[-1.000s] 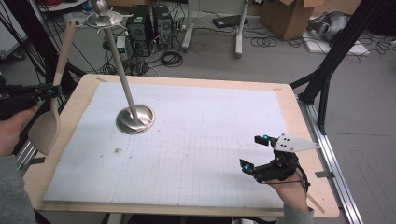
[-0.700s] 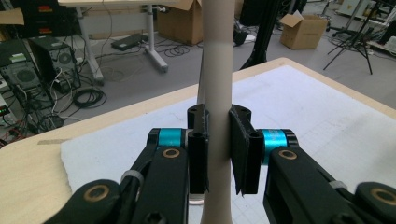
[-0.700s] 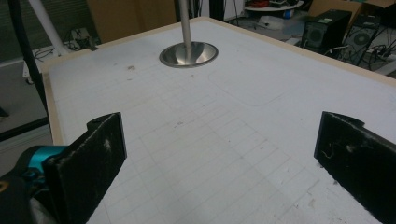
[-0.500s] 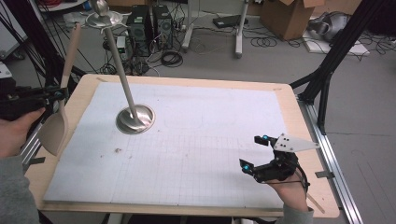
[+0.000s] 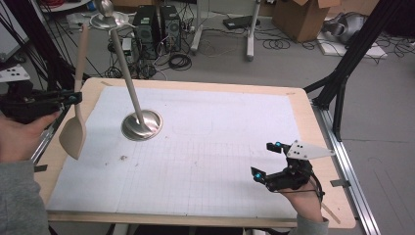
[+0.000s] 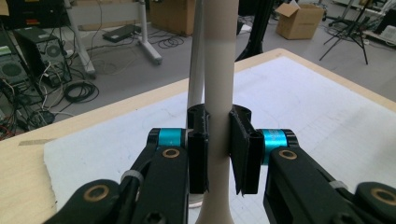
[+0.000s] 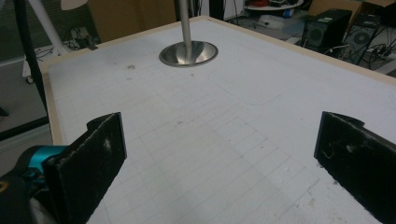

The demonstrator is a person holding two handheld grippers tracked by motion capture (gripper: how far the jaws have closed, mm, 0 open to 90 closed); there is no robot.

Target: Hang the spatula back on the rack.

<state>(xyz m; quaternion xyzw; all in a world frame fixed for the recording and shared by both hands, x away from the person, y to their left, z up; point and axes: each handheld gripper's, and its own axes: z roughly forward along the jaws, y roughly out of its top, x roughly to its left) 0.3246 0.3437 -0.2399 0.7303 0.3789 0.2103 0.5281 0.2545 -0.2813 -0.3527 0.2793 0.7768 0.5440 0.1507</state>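
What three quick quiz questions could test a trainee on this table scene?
1. True or false: the left tongs grip the spatula by its handle.
2. The metal stand rests on: A) the floor B) the white mat C) a box.
3. Are the right tongs open or shut?

Key: 1 true, its blade hangs down; 2 B; 3 open, nothing between the pads.
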